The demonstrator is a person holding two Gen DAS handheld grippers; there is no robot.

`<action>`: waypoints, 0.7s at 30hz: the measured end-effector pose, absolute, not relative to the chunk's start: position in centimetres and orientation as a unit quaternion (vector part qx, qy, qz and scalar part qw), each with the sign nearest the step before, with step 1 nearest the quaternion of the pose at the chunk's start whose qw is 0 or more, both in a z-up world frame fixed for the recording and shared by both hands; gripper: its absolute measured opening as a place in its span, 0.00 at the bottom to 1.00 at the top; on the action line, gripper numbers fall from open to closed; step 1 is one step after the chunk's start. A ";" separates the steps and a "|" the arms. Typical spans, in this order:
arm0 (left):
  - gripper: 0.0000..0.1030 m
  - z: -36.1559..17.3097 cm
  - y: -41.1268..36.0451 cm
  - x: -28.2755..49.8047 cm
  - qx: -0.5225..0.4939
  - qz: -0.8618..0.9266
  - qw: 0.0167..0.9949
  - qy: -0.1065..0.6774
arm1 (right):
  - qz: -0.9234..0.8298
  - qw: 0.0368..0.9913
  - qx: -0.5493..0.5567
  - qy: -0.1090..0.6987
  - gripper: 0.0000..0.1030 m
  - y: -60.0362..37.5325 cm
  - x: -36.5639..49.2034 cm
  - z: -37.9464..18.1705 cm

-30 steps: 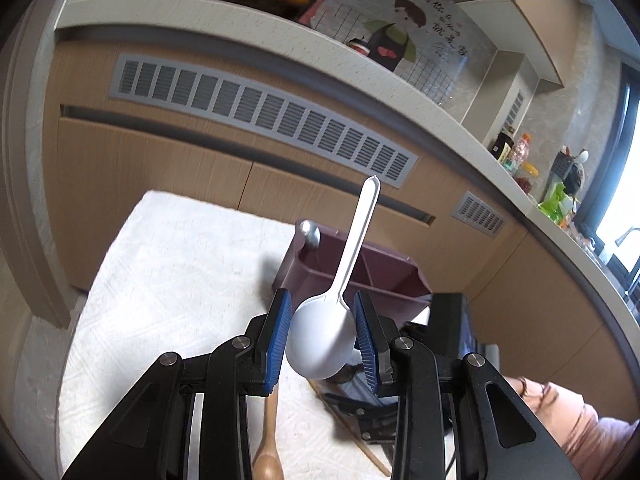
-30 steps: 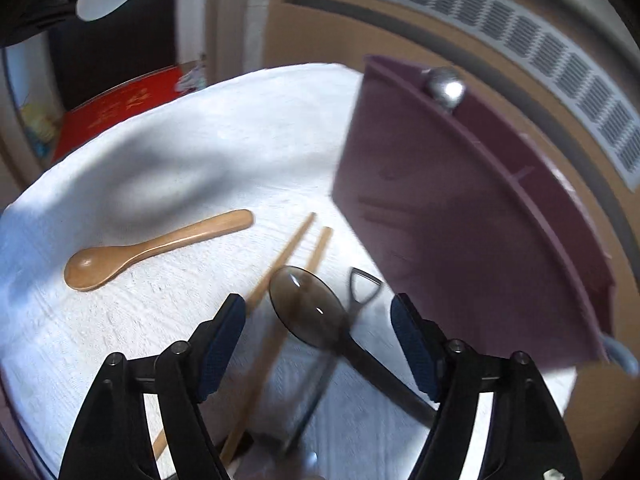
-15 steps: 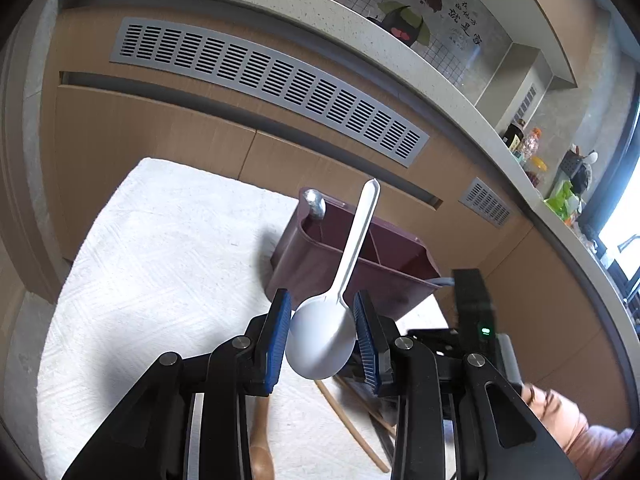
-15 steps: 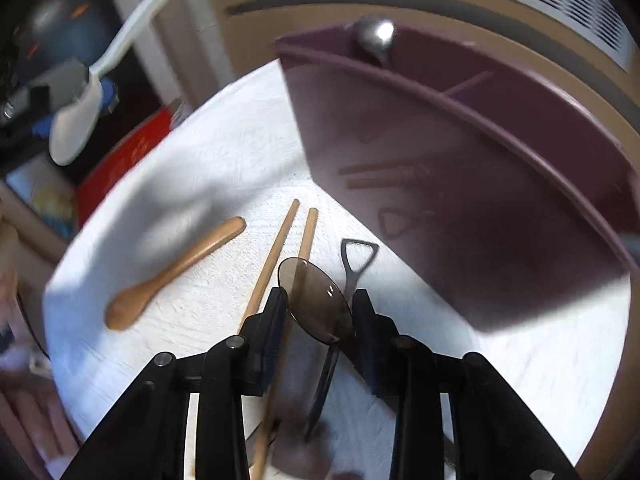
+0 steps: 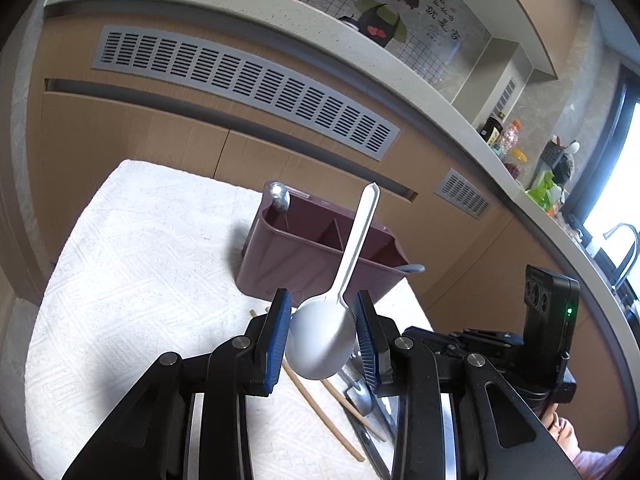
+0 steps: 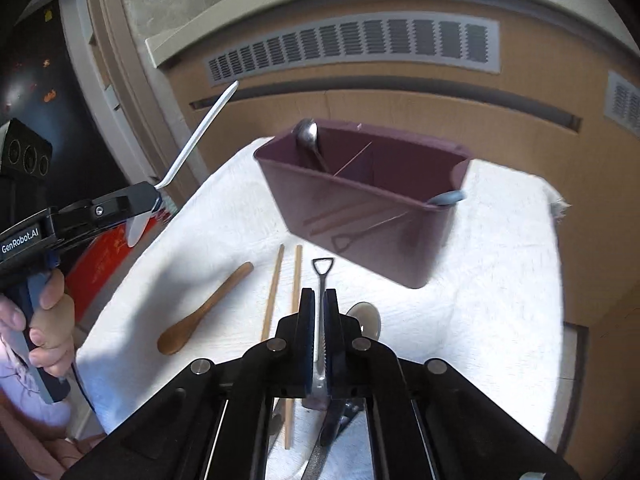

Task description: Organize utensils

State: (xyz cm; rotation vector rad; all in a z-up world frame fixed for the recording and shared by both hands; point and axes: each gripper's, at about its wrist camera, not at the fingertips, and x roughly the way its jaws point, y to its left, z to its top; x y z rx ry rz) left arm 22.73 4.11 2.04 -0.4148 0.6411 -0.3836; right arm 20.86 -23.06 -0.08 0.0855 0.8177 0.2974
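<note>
Left gripper (image 5: pixel 320 336), lower centre of frame: blue pads (image 5: pixel 276 340) clamped on the bowl of a white plastic spoon (image 5: pixel 324 336), handle rising toward upper right. Maroon utensil caddy (image 5: pixel 288 264), centre of frame, on a white textured cloth (image 5: pixel 132 264); divided into compartments. Metal spoon (image 5: pixel 279 197) upright in the caddy's left end; grey handle (image 5: pixel 412 269) poking over its right end. Wooden chopsticks (image 5: pixel 320 408), lower centre, on the cloth below the pads. Metal utensils (image 5: pixel 360 394), lower right of centre, partly hidden by the gripper. Right gripper body (image 5: pixel 548 320), lower right, green light lit. Cabinet front with grey vent grille (image 5: pixel 244 84), upper frame.
</note>
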 end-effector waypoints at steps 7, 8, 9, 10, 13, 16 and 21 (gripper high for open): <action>0.33 1.9 4.3 21.8 -0.208 -0.186 0.907 0.314 | 0.088 0.899 -0.008 0.429 0.31 -22.5 22.0 -3.2; 0.33 1.8 4.3 21.8 -0.209 -0.186 0.906 0.316 | 0.090 0.894 0.001 0.438 0.32 -22.5 22.1 -4.0; 0.33 1.7 4.3 21.8 -0.209 -0.185 0.906 0.318 | 0.088 0.889 0.011 0.449 0.34 -22.6 22.6 -4.8; 0.33 1.7 4.3 21.7 -0.209 -0.184 0.906 0.319 | 0.079 0.886 0.021 0.457 0.38 -22.6 23.2 -5.5; 0.32 1.7 4.5 21.6 -0.209 -0.180 0.908 0.317 | 0.064 0.880 0.048 0.469 0.48 -22.5 24.6 -7.1; 0.32 1.7 4.5 21.3 -0.201 -0.174 0.912 0.312 | 0.047 0.884 0.048 0.462 0.49 -22.0 24.9 -7.6; 0.32 1.3 5.1 21.2 -0.194 -0.163 0.915 0.314 | 0.044 0.890 0.004 0.453 0.29 -20.8 24.0 -6.8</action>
